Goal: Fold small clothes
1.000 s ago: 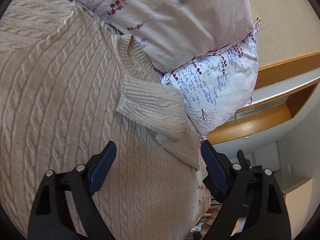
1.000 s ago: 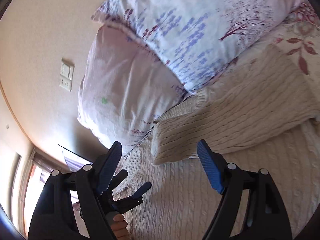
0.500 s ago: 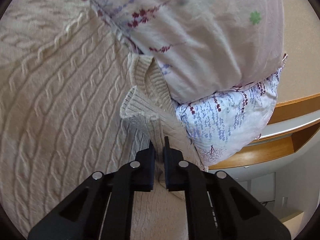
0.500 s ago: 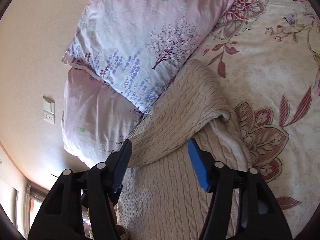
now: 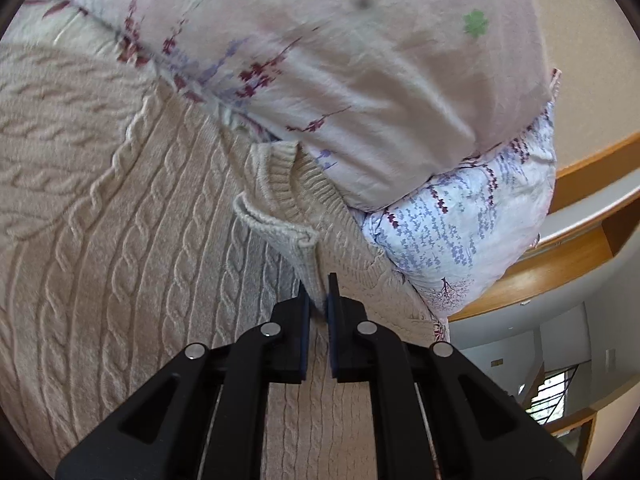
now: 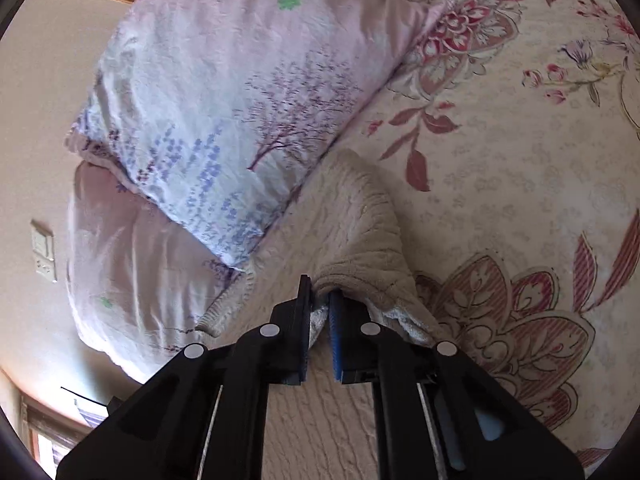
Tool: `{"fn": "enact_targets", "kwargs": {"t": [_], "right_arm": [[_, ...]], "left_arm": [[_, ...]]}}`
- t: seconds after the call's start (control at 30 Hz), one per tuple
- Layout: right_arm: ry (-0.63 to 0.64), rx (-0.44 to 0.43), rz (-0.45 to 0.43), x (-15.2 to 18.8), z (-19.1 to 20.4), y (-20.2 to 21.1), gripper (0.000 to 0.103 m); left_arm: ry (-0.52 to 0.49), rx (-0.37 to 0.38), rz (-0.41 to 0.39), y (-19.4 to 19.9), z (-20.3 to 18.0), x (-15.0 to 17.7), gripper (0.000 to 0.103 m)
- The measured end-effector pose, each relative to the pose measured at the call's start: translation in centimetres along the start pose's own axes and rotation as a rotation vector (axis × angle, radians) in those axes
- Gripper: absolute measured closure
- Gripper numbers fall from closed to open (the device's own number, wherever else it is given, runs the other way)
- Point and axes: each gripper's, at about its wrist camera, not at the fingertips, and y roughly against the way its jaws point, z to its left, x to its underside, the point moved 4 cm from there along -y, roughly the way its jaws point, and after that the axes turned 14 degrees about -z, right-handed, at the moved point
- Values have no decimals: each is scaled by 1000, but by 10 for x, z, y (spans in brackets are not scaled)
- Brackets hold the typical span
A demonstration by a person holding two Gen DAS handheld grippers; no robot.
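A cream cable-knit sweater (image 5: 120,240) lies spread on the bed, its top edge against the pillows. My left gripper (image 5: 318,284) is shut on the ribbed cuff of the sleeve (image 5: 296,240) that is folded across the sweater's body. In the right wrist view my right gripper (image 6: 320,294) is shut on a raised fold of the same sweater (image 6: 352,216) near its shoulder, beside the floral bedsheet.
Two floral pillows are stacked at the bed's head, a pink one (image 5: 360,80) above a white and purple one (image 5: 468,224). The floral bedsheet (image 6: 520,160) spreads to the right. A wooden headboard shelf (image 5: 560,264) and a wall switch (image 6: 42,256) are behind.
Both grippers were open a second ago. The left shut on the sleeve cuff first. The right moved along the sweater toward the bedsheet side and has now shut on the fold.
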Motion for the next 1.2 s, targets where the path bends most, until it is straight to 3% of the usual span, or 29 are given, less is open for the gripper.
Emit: {"fn": "enact_targets", "kwargs": {"t": [0.13, 0.23, 0.37, 0.47, 0.57, 0.67, 0.73, 0.93, 1.07, 1.2], "right_arm": [[50, 14, 48, 20, -1, 1, 94], [37, 52, 99, 34, -12, -10, 95], [59, 74, 85, 36, -12, -9, 95], [94, 84, 123, 38, -10, -9, 93], [118, 25, 147, 40, -3, 7, 67], [215, -51, 95, 39, 18, 24, 63], [264, -69, 66, 36, 29, 24, 49], [289, 62, 138, 41, 14, -17, 42], [382, 56, 120, 48, 20, -14, 35], [377, 9, 134, 53, 21, -12, 17]], "left_arm": [[-105, -61, -32, 11, 11, -11, 96], [-89, -106, 11, 7, 33, -6, 96], [-86, -148, 28, 6, 49, -3, 92], [-69, -140, 26, 9, 53, -5, 90], [-96, -142, 14, 15, 51, -8, 87], [-113, -138, 8, 17, 49, -9, 87], [-109, -150, 7, 16, 51, -10, 86], [-99, -154, 5, 16, 55, -9, 86], [-117, -109, -24, 44, 50, -12, 59], [-204, -124, -135, 104, 55, -28, 41]]}}
